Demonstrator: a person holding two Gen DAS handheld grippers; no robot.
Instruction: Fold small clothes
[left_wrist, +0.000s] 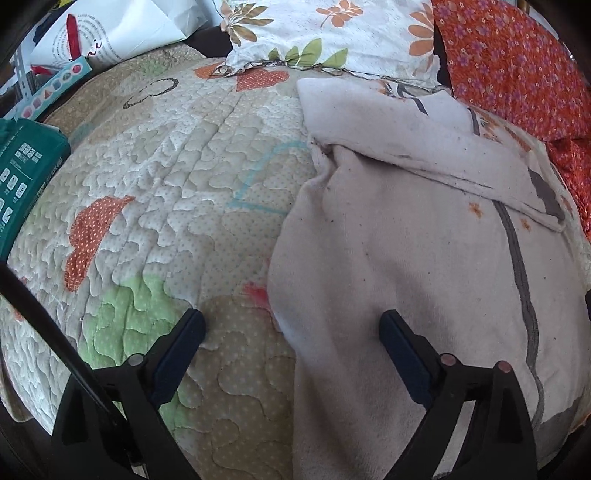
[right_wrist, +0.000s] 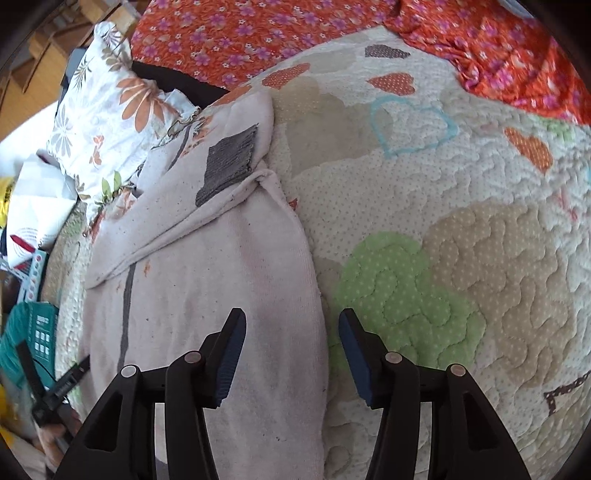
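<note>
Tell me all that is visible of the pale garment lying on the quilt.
The pale garment is a small piece of soft, fleecy-looking cloth, off-white with a pinkish tint, specks and faint stains. A grey stripe runs along it, and one sleeve, ending in a grey ribbed cuff, is folded across the body. It lies flat on the quilt, its far end against the flowered pillow. Neither the left gripper nor the right gripper grips it; both are open, each astride a side edge.

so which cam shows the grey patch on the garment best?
Right wrist: the grey patch sits in full view, ribbed texture clear, on the folded sleeve. Left wrist catches it only as a thin strip near the frame edge.
</note>
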